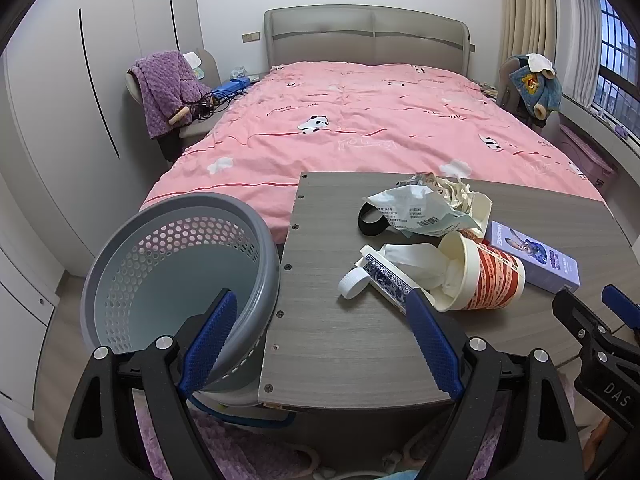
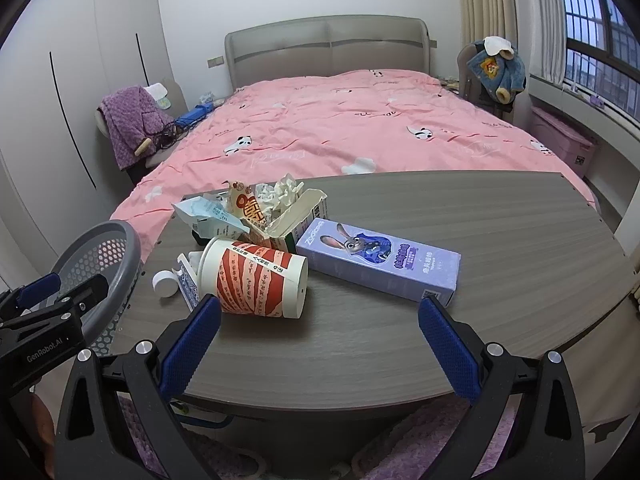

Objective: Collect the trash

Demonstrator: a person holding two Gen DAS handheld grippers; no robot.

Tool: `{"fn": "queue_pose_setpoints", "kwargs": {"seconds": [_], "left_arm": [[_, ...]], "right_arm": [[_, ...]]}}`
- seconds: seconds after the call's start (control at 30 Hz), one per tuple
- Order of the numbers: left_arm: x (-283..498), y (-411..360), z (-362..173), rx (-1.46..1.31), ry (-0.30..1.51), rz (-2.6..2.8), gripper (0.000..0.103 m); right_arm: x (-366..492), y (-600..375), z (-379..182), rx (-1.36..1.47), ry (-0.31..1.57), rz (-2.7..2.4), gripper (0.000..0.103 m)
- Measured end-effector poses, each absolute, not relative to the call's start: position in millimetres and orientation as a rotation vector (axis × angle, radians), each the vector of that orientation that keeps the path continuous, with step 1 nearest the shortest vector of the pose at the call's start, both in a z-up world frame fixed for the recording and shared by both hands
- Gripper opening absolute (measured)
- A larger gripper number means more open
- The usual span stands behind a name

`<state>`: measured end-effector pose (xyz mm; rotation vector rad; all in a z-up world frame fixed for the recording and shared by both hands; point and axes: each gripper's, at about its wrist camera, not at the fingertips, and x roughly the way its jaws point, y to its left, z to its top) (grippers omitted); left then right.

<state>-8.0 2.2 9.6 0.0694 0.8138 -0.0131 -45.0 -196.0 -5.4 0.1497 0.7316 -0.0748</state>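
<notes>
- You are holding the left gripper (image 1: 324,312) with its jaws standing wide apart and nothing between the pads; one finger is hanging over the grey basket (image 1: 176,276), the other over the surface (image 1: 344,344).
- Your right gripper (image 2: 320,316) is also gaping fully, gripping nothing, and pointing down at the grey wood-grain surface (image 2: 460,220).
- The trash is lying in a loose pile on the surface, ahead of both grippers.
- A paper cup (image 2: 256,280) with red bands is lying on its side, mouth toward the basket, with white tissue (image 1: 416,260) spilling out of it.
- A white bottle cap (image 1: 352,282) is sitting just beside a blue patterned card pack (image 1: 386,276), both touching the pile at the cup's mouth.
- A purple rabbit-print box (image 2: 380,260) is lying flat to the right of the cup.
- Behind the cup, a torn cream carton (image 2: 296,212), a crumpled printed wrapper (image 1: 416,212) and crumpled paper (image 2: 286,190) are heaping together.
- The basket is standing off the surface's left edge, tilted toward you, looking empty inside.
- A bed with a pink cover (image 1: 360,120) is stretching out behind the surface.
</notes>
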Motion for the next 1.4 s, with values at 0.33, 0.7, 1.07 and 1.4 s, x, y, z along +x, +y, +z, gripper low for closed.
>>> {"fn": "queue_pose_setpoints", "kwargs": {"seconds": [0.33,0.7,1.07,1.4], "left_arm": [[-9.0,1.5,9.0,0.07,0.812,-0.013,0.083],[-10.3,1.6,7.7,0.072,0.813,-0.013,0.083],[-10.8,1.6,7.1,0.076,0.814,-0.014,0.083],[-10.7,1.4,6.8,0.077,0.815,-0.016,0.083]], "right_arm": [[-45.0,-194.0,-4.1,0.141,0.727,-0.08,0.097],[-45.4,-195.2,-3.0,0.14,0.723,-0.084,0.097],[-45.1,-194.6,-2.1,0.136,0.723,-0.081,0.097],[-45.1,-192.8,-2.3,0.138,0.725,-0.076,0.097]]}}
